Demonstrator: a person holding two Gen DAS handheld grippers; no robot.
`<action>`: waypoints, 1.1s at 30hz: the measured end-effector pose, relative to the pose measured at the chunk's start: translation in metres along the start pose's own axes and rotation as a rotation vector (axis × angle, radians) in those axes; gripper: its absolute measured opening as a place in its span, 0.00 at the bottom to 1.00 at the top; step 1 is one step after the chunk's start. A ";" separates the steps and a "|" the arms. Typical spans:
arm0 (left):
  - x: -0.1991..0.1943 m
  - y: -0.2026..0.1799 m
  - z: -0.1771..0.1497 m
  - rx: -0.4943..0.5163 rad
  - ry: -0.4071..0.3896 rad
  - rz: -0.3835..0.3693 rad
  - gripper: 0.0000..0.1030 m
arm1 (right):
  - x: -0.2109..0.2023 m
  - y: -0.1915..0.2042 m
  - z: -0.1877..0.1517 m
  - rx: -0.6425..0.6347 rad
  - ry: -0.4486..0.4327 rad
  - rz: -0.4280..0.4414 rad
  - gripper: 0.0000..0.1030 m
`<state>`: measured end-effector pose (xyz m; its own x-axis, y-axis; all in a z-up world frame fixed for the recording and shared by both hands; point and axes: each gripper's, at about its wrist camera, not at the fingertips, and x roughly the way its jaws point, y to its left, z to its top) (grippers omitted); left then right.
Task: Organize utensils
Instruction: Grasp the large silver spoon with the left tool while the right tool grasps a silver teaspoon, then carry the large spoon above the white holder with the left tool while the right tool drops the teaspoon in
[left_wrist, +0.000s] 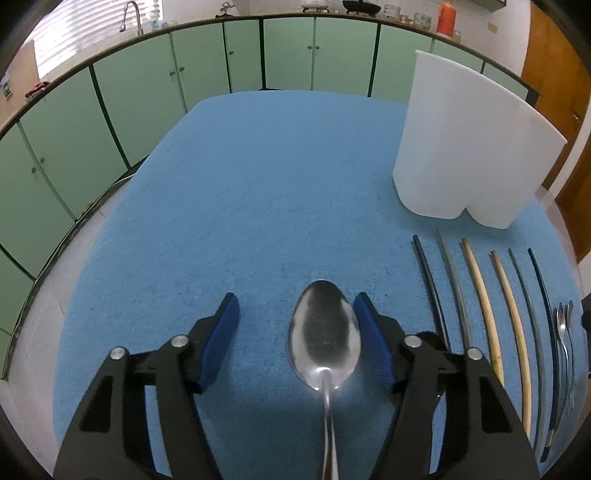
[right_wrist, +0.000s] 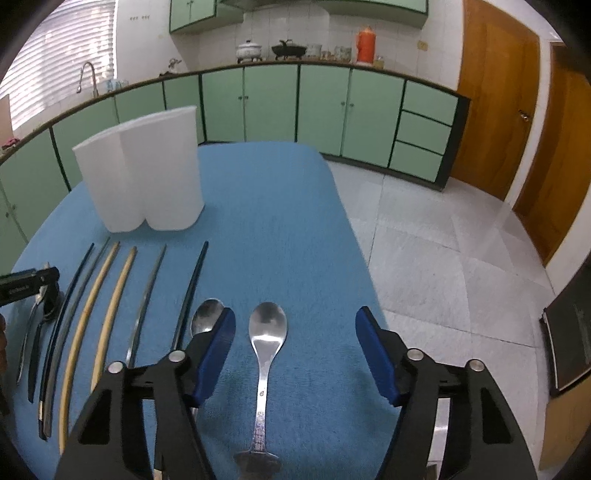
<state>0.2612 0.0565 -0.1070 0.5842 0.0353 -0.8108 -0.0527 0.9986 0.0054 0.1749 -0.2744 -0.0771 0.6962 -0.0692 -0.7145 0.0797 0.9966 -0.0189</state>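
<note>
Plainly shiny steel spoon (left_wrist: 324, 341), bowl upward

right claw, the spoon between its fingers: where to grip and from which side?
Grip the spoon on its narrow handle just below the bowl, coming down from above with the right claw straddling it. It lies flat on the blue cloth, handle running toward the camera, so the pads would close across its thin width. The bowl is wider and curved, likely to slip. A second spoon lies close beside the left finger.

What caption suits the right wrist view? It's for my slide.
Right tool open astride a spoon on the blue cloth, chopsticks alongside.
</note>
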 end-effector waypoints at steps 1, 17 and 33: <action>-0.001 -0.001 -0.001 0.002 -0.002 -0.002 0.57 | 0.003 0.001 0.000 -0.003 0.007 0.003 0.61; -0.010 -0.021 -0.005 0.039 -0.023 -0.026 0.33 | 0.028 0.003 0.001 -0.014 0.081 0.049 0.34; -0.059 -0.014 -0.023 0.027 -0.171 -0.094 0.32 | -0.020 0.004 -0.001 0.006 -0.050 0.089 0.25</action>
<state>0.2089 0.0397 -0.0729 0.7150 -0.0543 -0.6970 0.0292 0.9984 -0.0479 0.1605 -0.2688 -0.0636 0.7356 0.0175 -0.6772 0.0202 0.9987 0.0478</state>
